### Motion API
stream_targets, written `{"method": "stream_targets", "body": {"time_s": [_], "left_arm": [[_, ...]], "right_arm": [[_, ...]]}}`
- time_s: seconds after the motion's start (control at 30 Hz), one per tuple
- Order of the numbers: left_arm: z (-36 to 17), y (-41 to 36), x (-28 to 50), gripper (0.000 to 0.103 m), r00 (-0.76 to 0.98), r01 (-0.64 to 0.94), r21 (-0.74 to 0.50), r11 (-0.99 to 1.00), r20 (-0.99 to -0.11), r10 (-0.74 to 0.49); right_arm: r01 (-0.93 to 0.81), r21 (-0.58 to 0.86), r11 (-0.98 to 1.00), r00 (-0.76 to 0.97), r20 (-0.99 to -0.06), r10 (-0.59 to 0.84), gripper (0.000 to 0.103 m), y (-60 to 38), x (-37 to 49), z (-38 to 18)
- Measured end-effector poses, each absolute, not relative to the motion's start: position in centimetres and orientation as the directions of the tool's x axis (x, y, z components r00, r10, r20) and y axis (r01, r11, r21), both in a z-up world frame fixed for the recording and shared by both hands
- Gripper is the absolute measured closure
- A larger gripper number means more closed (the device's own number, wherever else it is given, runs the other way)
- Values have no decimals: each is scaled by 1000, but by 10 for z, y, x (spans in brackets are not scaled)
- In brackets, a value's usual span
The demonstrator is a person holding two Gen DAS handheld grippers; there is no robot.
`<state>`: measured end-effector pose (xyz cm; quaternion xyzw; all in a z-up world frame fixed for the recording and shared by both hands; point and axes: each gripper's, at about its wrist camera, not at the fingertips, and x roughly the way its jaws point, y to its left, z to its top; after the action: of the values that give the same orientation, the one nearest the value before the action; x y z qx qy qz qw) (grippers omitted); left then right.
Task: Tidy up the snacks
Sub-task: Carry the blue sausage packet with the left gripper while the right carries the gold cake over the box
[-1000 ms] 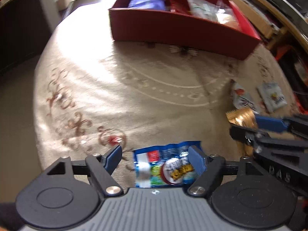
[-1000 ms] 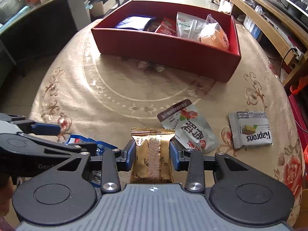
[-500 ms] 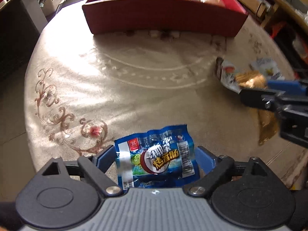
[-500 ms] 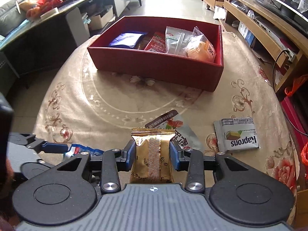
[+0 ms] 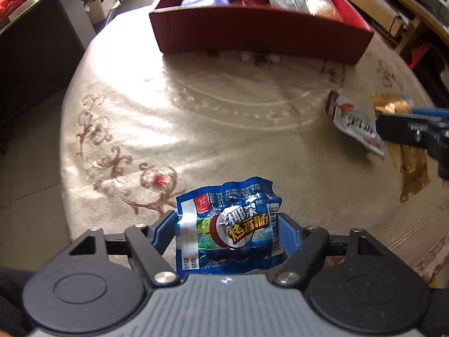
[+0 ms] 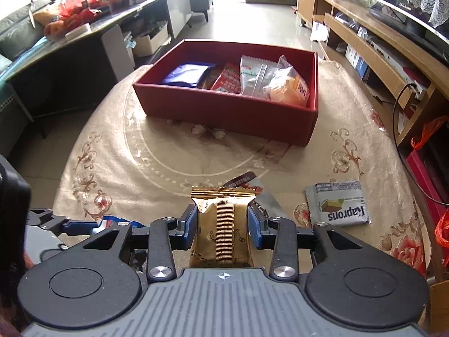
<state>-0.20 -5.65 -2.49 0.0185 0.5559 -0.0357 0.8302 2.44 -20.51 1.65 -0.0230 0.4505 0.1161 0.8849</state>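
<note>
Blue plastic crinkles between the pads of the left gripper (image 5: 227, 224): a blue sausage packet (image 5: 228, 227) sits in the gap, and the jaws are closing on it, both pads already against its side edges near the front edge of the table (image 5: 224, 129). How firmly it is pinched I cannot tell, and I cannot tell either whether the packet has left the embroidered beige cloth. The right gripper (image 6: 221, 221) stands narrow, its blue pads pressed on the two sides of a gold foil snack bar (image 6: 221, 221), which it holds upright with the crimped top edge poking forward past the fingertips; in the left wrist view the same bar hangs clear of the cloth. Just beyond the bar, toward the right side of the table, lies a white and red snack pouch (image 6: 252, 189), partly hidden behind the bar. Farther right, near the right edge, a grey Kaprons wafer packet (image 6: 336, 203) lies flat on its own. At the far edge of the table sits the red box (image 6: 230, 115), open on top, with a purple bag, a red pack, a clear pack and an orange-tinted bag lined up along its near wall.
</note>
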Motion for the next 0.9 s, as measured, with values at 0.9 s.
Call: {"method": "stream_targets", "body": {"time_s": [0.9], "left_arm": [[34,-57,110,33,543,121,-101,988,-826,-151]], "right_arm": [[-109,70,992,607,-785,122,57,-211,98,27]]}}
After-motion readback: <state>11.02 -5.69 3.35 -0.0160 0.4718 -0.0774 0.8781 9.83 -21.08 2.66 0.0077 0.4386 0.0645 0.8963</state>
